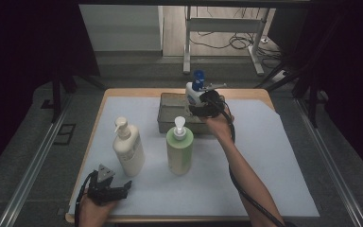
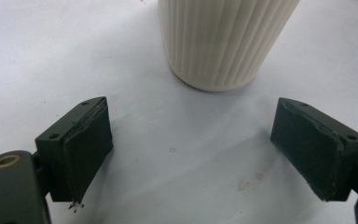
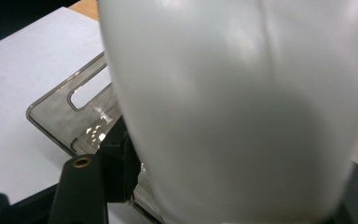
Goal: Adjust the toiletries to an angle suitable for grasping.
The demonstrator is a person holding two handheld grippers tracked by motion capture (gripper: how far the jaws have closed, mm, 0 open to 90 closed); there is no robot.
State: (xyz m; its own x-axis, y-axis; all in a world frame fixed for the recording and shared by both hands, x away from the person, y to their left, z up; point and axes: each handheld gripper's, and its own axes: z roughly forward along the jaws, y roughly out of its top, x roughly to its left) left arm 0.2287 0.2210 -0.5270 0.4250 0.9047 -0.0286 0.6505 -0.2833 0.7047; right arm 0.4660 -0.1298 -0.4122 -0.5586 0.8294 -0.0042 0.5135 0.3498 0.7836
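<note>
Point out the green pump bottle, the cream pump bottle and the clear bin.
green pump bottle [image 1: 179, 153], high view, on its body.
cream pump bottle [image 1: 128, 153], high view, on its body.
clear bin [image 1: 166, 116], high view, on its near left wall.

A wooden tabletop [image 1: 260, 93] stands in the middle of a dim room, most of it covered by a pale sheet [image 1: 274, 161]. Grey carpet floor [image 1: 38, 161] surrounds it, with metal rails [image 1: 33, 170] running along the floor on the left and the right [image 1: 333, 165]. Dark curtains [image 1: 23, 42] hang on the left and on the right [image 1: 350, 56]. At the far side, a brighter strip shows a light wall panel [image 1: 120, 28], a wooden floor [image 1: 175, 28] and the white frame of a desk [image 1: 227, 26], with black cables [image 1: 238, 42] lying loose beneath it.
</note>
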